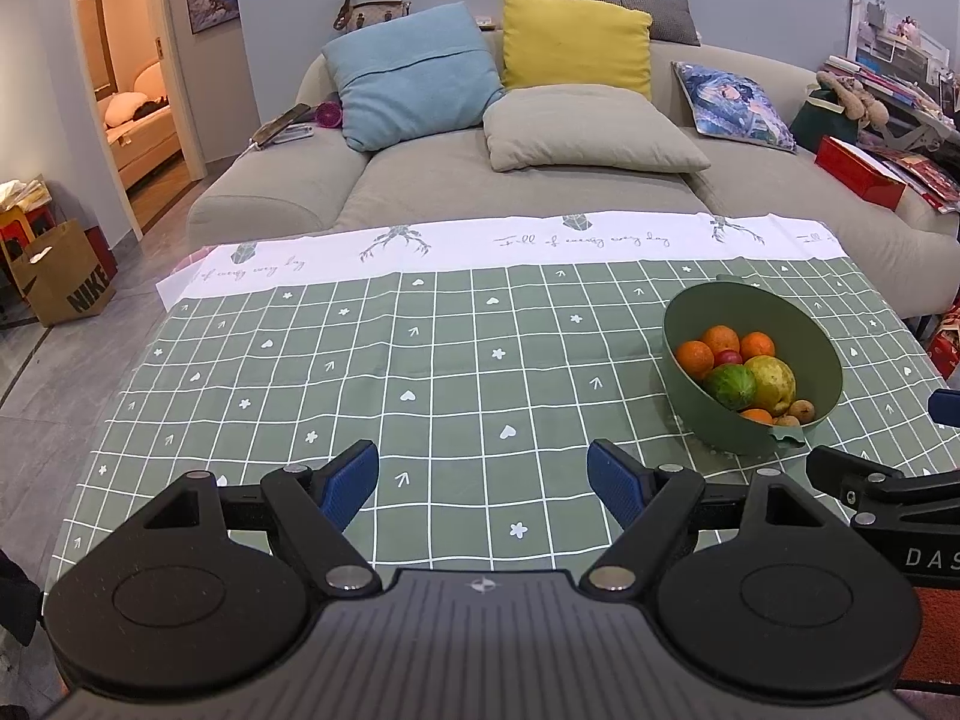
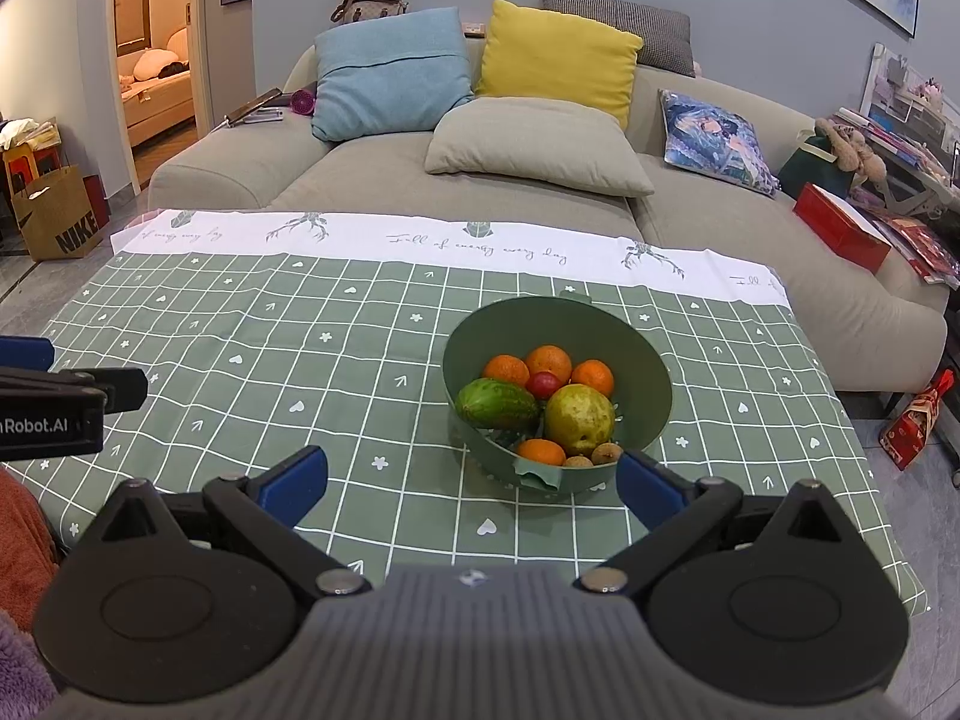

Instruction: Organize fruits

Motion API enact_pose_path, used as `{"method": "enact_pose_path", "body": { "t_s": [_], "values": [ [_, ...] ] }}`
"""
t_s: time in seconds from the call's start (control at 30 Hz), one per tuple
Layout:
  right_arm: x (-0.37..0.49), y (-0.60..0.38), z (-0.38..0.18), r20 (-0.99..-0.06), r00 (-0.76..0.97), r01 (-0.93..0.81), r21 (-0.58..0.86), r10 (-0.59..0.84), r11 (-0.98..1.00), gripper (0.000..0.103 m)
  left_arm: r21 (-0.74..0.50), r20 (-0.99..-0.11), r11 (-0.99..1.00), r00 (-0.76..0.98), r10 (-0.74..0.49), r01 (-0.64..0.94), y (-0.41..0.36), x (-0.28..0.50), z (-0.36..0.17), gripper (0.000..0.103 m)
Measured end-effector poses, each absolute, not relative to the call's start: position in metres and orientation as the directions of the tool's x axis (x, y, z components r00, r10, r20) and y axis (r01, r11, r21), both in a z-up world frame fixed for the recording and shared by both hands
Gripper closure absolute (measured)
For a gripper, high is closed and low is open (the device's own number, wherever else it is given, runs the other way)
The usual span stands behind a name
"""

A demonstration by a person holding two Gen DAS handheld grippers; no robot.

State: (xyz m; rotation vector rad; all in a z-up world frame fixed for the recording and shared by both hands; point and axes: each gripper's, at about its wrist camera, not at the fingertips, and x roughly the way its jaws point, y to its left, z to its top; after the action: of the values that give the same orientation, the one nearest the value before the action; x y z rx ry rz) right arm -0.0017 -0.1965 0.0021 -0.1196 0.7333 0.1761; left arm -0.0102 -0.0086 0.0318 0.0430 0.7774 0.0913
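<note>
A green bowl (image 2: 642, 360) (image 1: 804, 324) stands on the checked tablecloth, filled with fruit: several oranges (image 2: 549, 362), a small red fruit (image 2: 545, 384), a green melon-like fruit (image 2: 497, 403) (image 1: 731, 386), a yellow-green pear (image 2: 579, 417) (image 1: 773, 383) and small brown fruits (image 2: 606, 453). My right gripper (image 2: 474, 483) hovers open just in front of the bowl, nothing between its blue pads. My left gripper (image 1: 483, 483) is open over bare cloth, left of the bowl, holding nothing.
The table (image 1: 336, 360) wears a green grid cloth with a white far border. Behind it stands a beige sofa (image 2: 420, 180) with several cushions. A paper bag (image 1: 60, 282) stands on the floor at left; boxes and clutter (image 2: 840, 228) lie at right.
</note>
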Motion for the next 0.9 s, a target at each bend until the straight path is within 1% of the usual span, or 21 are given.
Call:
{"method": "enact_pose_path", "body": {
  "t_s": [0.9],
  "values": [
    [-0.0016, -0.1961, 0.0028, -0.675, 0.729, -0.202, -0.048, 0.117, 0.978, 0.005, 0.077, -0.699, 0.995, 0.708, 0.102, -0.068, -0.0105, -0.0118, 0.0327, 0.010]
  ]
}}
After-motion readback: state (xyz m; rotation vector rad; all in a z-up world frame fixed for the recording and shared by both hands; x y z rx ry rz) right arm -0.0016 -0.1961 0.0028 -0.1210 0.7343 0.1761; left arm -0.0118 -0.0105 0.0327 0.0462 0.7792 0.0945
